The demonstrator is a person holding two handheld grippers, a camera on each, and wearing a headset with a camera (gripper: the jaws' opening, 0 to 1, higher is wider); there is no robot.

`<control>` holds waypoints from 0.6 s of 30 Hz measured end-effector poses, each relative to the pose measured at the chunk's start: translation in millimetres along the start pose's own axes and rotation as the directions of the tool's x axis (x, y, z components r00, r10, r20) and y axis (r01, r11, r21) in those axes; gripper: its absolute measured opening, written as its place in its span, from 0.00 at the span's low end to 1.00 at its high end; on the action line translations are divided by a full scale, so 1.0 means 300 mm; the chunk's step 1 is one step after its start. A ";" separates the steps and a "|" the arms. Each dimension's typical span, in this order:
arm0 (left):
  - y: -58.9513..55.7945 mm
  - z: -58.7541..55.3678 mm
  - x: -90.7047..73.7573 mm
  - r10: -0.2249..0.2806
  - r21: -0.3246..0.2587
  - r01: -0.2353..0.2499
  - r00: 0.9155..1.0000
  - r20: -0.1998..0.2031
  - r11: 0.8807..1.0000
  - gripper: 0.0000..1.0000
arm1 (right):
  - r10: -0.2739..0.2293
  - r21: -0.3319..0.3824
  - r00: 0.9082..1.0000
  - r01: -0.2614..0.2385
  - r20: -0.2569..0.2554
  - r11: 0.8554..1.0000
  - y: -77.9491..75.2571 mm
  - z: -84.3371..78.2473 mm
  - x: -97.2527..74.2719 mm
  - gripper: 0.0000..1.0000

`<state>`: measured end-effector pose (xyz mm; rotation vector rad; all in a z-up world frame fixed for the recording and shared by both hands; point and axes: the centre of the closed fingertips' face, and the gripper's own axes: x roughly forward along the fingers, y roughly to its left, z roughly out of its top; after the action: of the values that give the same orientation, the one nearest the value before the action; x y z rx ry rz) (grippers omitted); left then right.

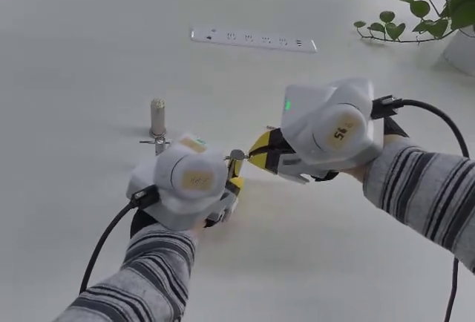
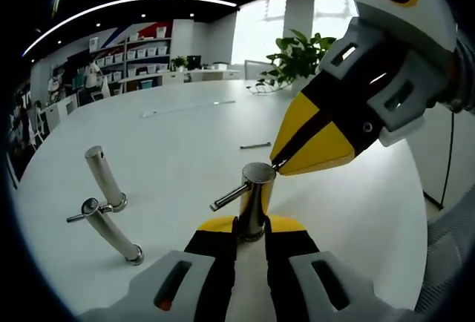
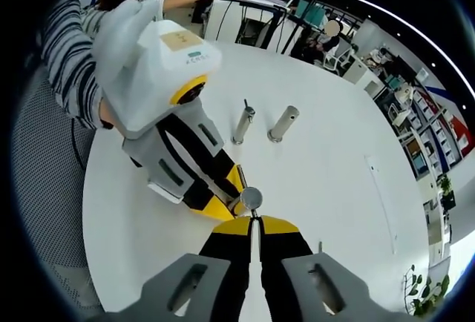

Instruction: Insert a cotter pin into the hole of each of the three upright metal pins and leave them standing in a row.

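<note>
While the left tool clamps a smooth, round-headed metal pin upright, the right tool has its yellow wedge tips pressed together at the pin's head, where a thin cotter pin juts sideways. Nearby on the matte white worktop stand 2 more cylinders, 1 already cross-pinned.

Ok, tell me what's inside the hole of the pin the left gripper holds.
A cotter pin sticks out one side of the metal pin. Its other end is hidden by the right gripper.
</note>
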<state>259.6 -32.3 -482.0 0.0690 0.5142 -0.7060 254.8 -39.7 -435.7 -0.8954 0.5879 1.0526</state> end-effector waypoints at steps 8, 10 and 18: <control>-0.020 0.013 -0.002 -0.009 0.067 0.008 1.000 0.001 0.998 0.18 | 0.007 0.010 1.000 -0.007 0.001 1.000 0.007 -0.004 -0.004 0.00; -0.016 0.010 -0.007 -0.007 0.064 0.008 1.000 -0.002 0.998 0.20 | 0.009 0.016 1.000 -0.009 -0.002 1.000 0.007 -0.005 -0.003 0.00; -0.015 0.011 -0.056 -0.023 -0.044 0.023 1.000 -0.001 0.999 0.31 | 0.038 0.164 0.997 -0.048 0.066 0.985 0.008 0.044 0.003 0.14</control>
<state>247.3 -26.4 -470.7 0.0226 0.5326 -0.7165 253.0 -27.6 -430.1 -0.7041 0.6347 1.0509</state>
